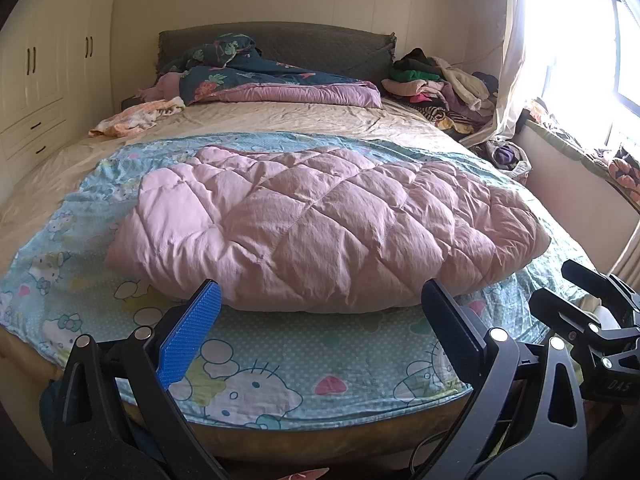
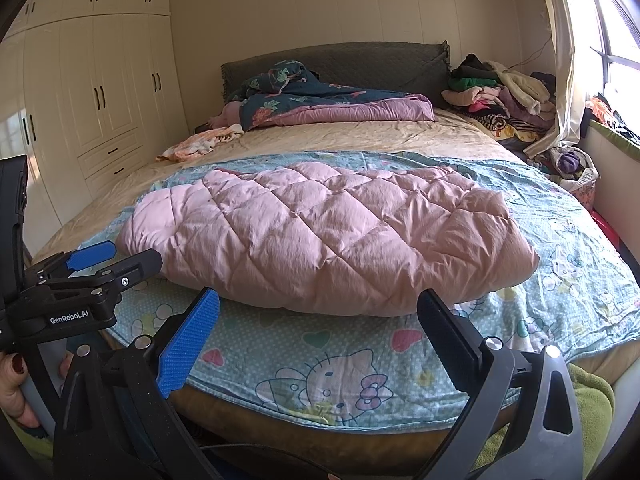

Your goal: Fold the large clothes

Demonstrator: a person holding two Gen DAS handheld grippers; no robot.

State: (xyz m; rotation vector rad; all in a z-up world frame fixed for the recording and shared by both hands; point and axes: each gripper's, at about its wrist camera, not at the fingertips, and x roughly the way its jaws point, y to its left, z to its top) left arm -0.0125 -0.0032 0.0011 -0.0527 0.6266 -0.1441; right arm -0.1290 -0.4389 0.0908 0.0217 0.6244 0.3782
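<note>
Both tools hang off the bed's near edge with nothing between their fingers: we see the left tool (image 1: 320,320) spread wide, its blue pad and black finger well apart, and the right tool (image 2: 318,320) just as wide. From the right wrist view the left tool also shows at the far left, held in a hand (image 2: 16,384) with dark red nails.

We look across a bed (image 1: 280,120) with a beige sheet and a grey headboard (image 1: 320,46). Over its near half lies a turquoise cartoon-cat sheet (image 1: 280,364), reaching the near edge. At the head end sits a rumpled dark floral quilt (image 1: 256,74) with a mauve underside, and near the left edge a small peach cloth (image 1: 136,118). By the far right corner is a heap of clothes (image 1: 436,84). Cream wardrobes (image 2: 104,92) line the left wall; a bright window (image 1: 600,40) with a pale curtain (image 1: 516,60) fills the right.

We see the pink quilted coat (image 1: 320,224) lying flat on the turquoise sheet, across the bed's near half and just beyond the fingers. It is puffy, diamond-stitched and wrinkled, its bulging near edge rounded.
</note>
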